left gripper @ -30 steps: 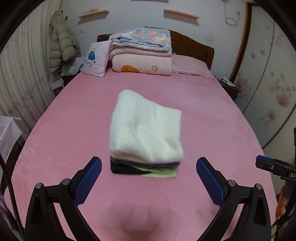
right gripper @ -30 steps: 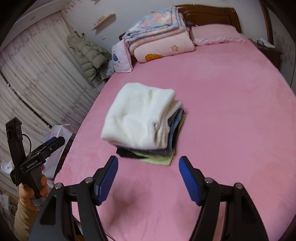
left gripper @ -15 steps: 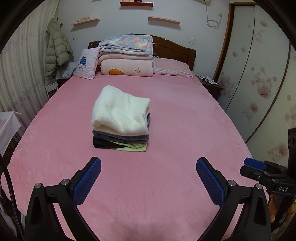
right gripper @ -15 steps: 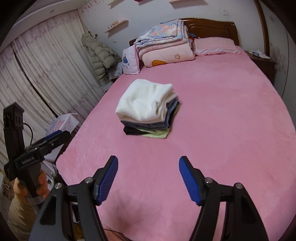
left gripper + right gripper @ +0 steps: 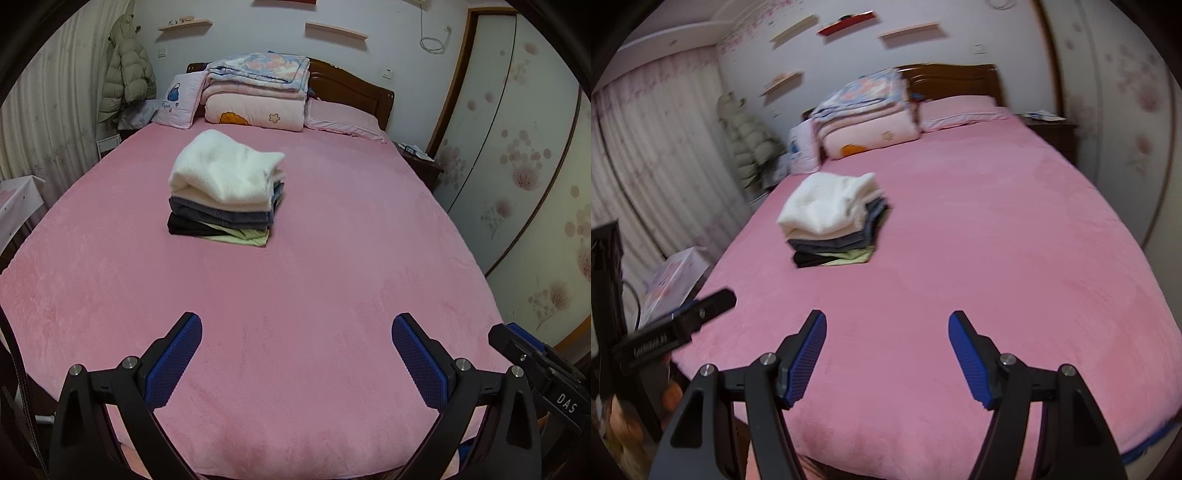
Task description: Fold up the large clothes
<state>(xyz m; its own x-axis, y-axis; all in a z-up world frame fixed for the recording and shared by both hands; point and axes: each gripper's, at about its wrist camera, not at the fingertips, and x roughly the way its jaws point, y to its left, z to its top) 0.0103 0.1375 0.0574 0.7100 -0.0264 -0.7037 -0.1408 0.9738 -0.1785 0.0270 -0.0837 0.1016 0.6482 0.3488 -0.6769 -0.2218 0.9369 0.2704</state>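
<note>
A stack of folded clothes lies on the pink bed, a fluffy white garment on top, grey, black and pale green ones beneath. The same stack of folded clothes shows in the right wrist view, left of centre on the bed. My left gripper hangs open over the bed's near end, far short of the stack, nothing between its blue pads. My right gripper is open too, empty, also well back from the stack. The other handheld gripper body appears at the left edge.
Folded quilts and pillows sit at the wooden headboard. A puffy coat hangs by the curtain on the left. A nightstand and sliding wardrobe doors stand to the right. A white box sits left of the bed.
Both grippers have drawn back from the stack toward the foot of the bed; the stack now looks smaller and farther away. Both stayed open and empty.
</note>
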